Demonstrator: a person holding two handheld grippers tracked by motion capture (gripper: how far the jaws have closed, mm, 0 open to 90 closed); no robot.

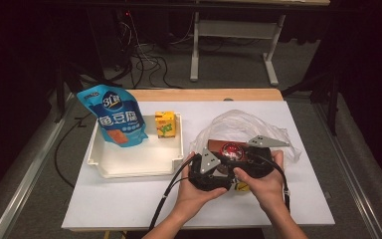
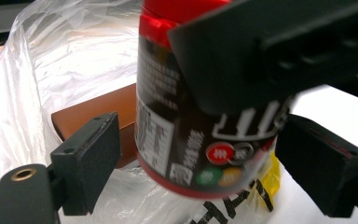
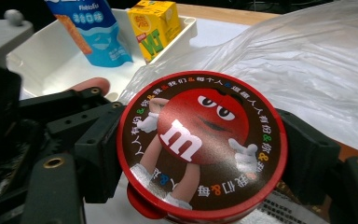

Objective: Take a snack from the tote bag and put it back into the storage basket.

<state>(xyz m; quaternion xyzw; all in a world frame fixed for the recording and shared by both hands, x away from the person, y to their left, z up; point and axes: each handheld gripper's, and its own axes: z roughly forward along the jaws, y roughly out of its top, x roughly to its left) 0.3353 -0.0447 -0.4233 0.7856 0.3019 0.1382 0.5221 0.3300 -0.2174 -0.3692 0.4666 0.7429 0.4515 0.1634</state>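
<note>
A red and brown M&M's can (image 3: pixel 200 149) with a cartoon lid stands between the jaws of my right gripper (image 3: pixel 203 156), which press on its two sides. In the high view the can (image 1: pixel 231 149) sits over a clear plastic bag (image 1: pixel 243 122), with both hands close together around it. My left gripper (image 2: pixel 205 158) straddles the can's body (image 2: pixel 182 130) lower down, and a gap shows between its left jaw and the can. One jaw of the right gripper crosses the top right of the left gripper view.
A brown box (image 2: pixel 98 112) lies in the bag behind the can. A white tray (image 1: pixel 129 167) at the left holds a blue snack pouch (image 1: pixel 114 117) and a yellow drink carton (image 1: pixel 165 124). A yellow packet (image 2: pixel 270 186) lies under the can.
</note>
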